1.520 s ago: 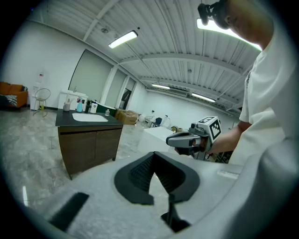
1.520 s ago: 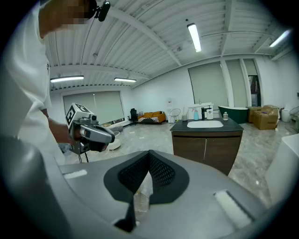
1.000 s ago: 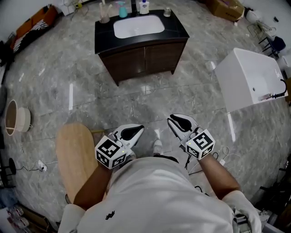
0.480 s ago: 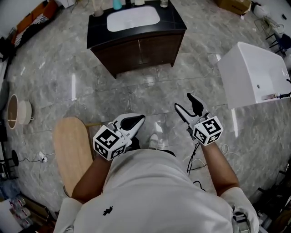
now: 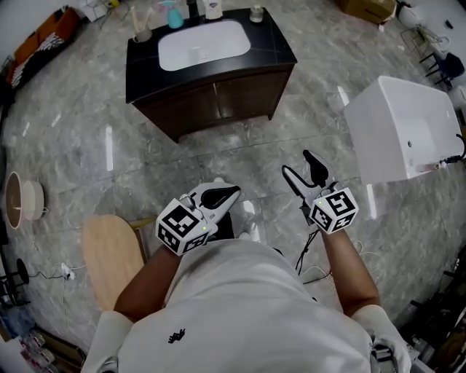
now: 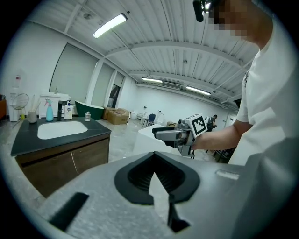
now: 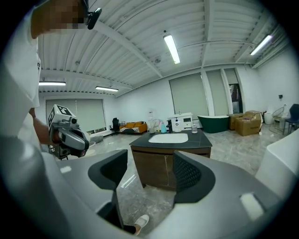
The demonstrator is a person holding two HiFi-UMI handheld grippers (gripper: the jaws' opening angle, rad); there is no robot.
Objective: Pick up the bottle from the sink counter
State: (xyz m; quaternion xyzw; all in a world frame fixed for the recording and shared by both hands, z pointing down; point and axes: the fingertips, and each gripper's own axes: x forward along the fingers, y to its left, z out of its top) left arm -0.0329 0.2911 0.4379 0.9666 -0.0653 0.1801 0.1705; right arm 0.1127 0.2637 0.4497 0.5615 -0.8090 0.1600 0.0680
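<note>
While the bottle (image 5: 213, 9) stands among neighbouring containers (image 5: 173, 14) at the back edge of the sink counter (image 5: 273, 40), well apart from the clenched, empty left gripper (image 5: 231, 192) and the right gripper (image 5: 300, 166), whose empty jaws have just been opening, a hasty reach could topple them.

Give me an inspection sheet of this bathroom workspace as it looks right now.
Surface: black sink counter with white basin, well ahead of both grippers.
Job's things: blue spray bottle and white bottle upright at the counter's back, untouched.
Clutter: cup and small jar on the counter.
Grippers: left gripper shut, empty; right gripper open, fingers have just been opening, nothing between them.
Cables: white cable on the floor; dark cable hangs below right gripper.
Surroundings: stone floor, white tub, wooden stool, basket.
</note>
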